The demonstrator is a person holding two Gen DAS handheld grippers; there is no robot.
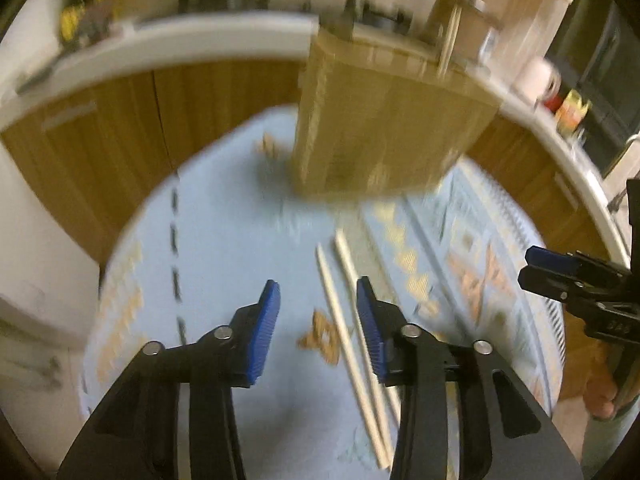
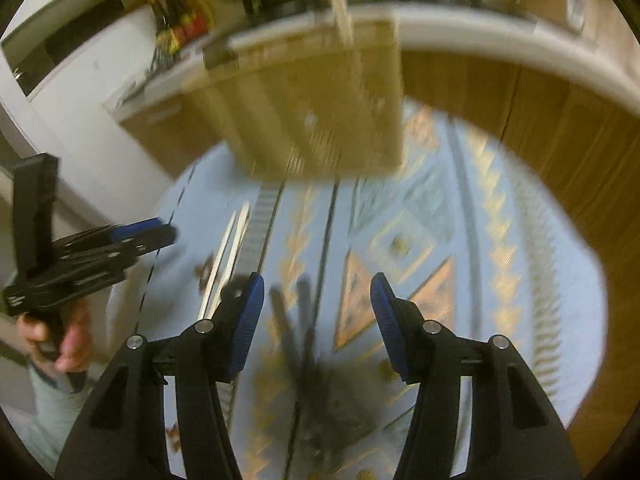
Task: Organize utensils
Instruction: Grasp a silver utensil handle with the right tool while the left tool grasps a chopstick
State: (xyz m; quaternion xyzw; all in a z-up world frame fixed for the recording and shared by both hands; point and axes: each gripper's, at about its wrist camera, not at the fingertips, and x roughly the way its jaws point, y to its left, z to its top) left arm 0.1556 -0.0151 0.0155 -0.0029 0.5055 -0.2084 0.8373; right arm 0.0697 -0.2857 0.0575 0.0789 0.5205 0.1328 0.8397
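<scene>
Approach step, nothing picked yet. Left gripper (image 1: pixel 317 284) angled down over the cloth-covered desk (image 1: pixel 224 240), jaws spread partway, nothing between the pads. Pair of pale chopsticks (image 1: pixel 330 292) flat on the cloth around mid-desk, side by side, running from the far side toward the near edge, passing just under and beside the right-hand jaw rather than centred in the gap. Right gripper (image 2: pixel 317 280) also tilted down, jaws spread wider, empty. Pair of dark chopsticks (image 2: pixel 296 320) on the cloth below that gap, toward the near edge, heavily blurred, so exact lie hard to read. Wooden utensil holder (image 1: pixel 380 128) upright at the far edge of the desk, well apart from both pairs; what looks like one pale stick already standing in it, too smeared to confirm. Person's hand (image 2: pixel 68 344) on the left tool's handle, off the desk's left edge. Probably the reach-and-grasp stage, sorting barely begun. Next move likely: shift left jaws sideways to centre on the pale pair, lower to the cloth, close on both sticks together; same for right on the dark pair. Thin sticks lying flat, so easy to pinch one and lose the other.
</scene>
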